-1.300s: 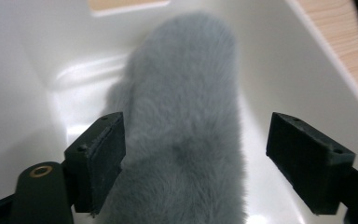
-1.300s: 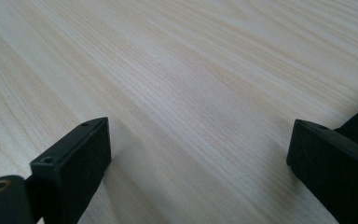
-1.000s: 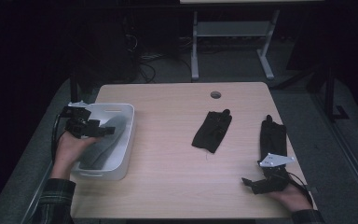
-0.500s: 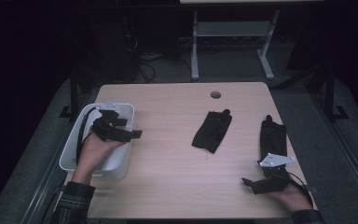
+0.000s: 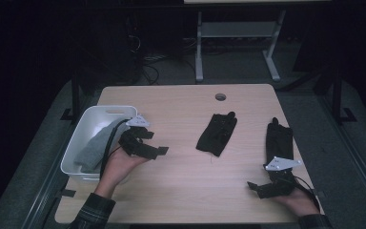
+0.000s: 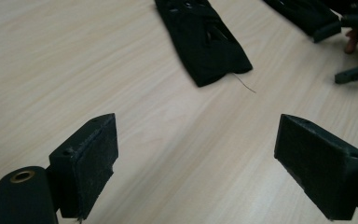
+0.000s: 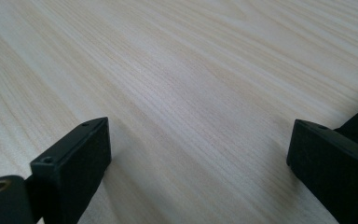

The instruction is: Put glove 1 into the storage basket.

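The left claw (image 5: 153,144), jaws wide and empty, should center over the near end of the middle black sock (image 5: 217,134) before closing; the right claw (image 5: 257,187) rests open, empty, at the desk's near right corner.

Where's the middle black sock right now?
In the high view the middle black sock lies flat at the table's centre, between the left tool and the second black sock to its right, just below the cable hole.

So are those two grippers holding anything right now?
No. The left gripper and right gripper are both open and empty above the table.
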{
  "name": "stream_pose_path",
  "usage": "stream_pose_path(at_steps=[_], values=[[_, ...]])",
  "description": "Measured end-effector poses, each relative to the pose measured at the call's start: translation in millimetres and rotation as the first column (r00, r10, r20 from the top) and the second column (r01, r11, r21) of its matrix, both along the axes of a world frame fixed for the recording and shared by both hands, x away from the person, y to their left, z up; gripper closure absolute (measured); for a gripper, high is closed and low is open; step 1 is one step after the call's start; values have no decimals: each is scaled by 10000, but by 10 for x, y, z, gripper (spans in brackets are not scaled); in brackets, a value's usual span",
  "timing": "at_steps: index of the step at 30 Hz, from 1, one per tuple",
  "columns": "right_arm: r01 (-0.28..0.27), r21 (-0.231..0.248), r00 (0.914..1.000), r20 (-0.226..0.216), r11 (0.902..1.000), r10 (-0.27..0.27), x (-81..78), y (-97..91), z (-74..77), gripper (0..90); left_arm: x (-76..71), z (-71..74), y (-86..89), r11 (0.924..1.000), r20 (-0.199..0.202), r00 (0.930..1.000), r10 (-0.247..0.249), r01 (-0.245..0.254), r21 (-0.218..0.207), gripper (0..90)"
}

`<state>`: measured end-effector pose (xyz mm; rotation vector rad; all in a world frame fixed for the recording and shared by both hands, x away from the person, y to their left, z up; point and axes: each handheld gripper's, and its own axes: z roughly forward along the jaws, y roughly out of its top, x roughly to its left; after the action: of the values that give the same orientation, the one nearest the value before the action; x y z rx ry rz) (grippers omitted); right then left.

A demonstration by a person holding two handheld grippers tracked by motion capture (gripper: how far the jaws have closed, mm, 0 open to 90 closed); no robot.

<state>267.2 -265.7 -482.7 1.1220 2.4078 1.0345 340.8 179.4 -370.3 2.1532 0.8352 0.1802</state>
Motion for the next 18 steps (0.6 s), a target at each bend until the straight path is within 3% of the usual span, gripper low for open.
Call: stream_pose_path(at_steps=[9,18], values=[[8,11,10000,-9,10000,-8,0,1,0,59,-110,-279,-194,9976,-11,9985,-540,539,437,127],[-9,-9,10000,-2,10000,9,0,-1,0,59,-165,-542,-270,9931,-41,9974,-722,723,918,127]])
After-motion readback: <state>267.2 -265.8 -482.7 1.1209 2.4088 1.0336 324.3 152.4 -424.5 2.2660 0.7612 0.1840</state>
